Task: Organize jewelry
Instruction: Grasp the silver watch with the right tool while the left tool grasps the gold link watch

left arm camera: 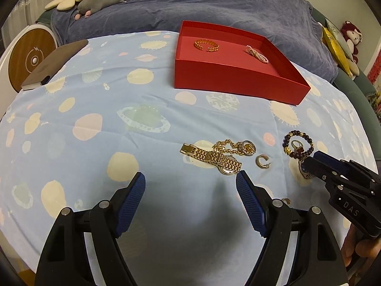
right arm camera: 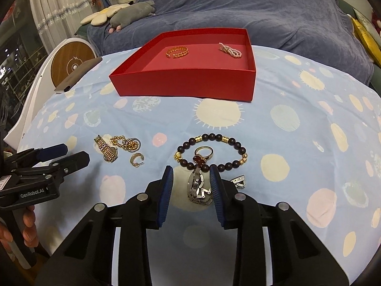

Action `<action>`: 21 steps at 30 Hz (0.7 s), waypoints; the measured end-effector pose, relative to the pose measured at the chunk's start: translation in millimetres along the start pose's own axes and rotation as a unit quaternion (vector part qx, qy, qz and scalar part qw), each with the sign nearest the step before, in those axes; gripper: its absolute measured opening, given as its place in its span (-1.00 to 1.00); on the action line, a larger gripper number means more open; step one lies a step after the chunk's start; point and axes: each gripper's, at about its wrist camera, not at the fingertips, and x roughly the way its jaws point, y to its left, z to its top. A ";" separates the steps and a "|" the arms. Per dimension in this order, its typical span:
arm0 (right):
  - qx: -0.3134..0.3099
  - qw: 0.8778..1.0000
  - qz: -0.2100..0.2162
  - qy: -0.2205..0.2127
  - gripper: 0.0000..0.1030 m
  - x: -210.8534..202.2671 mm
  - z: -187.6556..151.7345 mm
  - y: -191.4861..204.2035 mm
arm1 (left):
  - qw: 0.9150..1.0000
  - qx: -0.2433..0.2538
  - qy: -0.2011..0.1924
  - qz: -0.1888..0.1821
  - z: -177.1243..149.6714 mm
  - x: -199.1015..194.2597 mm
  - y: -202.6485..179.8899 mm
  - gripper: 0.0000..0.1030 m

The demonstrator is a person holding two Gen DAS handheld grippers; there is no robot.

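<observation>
On left claw [right arm camera: 71, 153]: "GenRobot.AI" | right claw [left arm camera: 309, 160]: "DAS"

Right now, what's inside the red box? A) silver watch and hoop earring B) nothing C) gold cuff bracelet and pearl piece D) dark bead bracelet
C: the gold cuff bracelet and pearl piece lie apart on the floor of the red box; everything else sits on the cloth.

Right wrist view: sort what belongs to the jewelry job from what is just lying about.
Job: red box, gold bangle, pearl strand, bead bracelet, silver watch, gold watch, hoop earring.

Lying about: grey plush, flower cushion, round wooden disc.
</observation>
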 end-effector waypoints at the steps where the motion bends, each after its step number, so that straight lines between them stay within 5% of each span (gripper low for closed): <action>1: 0.001 1.000 0.000 0.004 -0.41 2.6 -1.0 -0.4 | 1.000 0.000 0.001 0.000 0.0 0.3 0.4 0.47; 7: -0.004 1.000 -0.006 0.012 -0.47 6.0 -6.7 1.2 | 1.000 -0.004 0.003 0.002 -0.8 3.4 2.9 0.47; 10: 0.001 1.000 0.000 0.018 -0.72 6.5 -8.8 -2.0 | 1.000 -0.005 0.006 0.000 -1.4 5.9 3.0 0.47; 21: 0.011 1.000 0.008 0.015 -0.78 -0.8 -10.5 -5.0 | 1.000 -0.015 0.009 -0.021 6.3 17.7 -11.3 0.46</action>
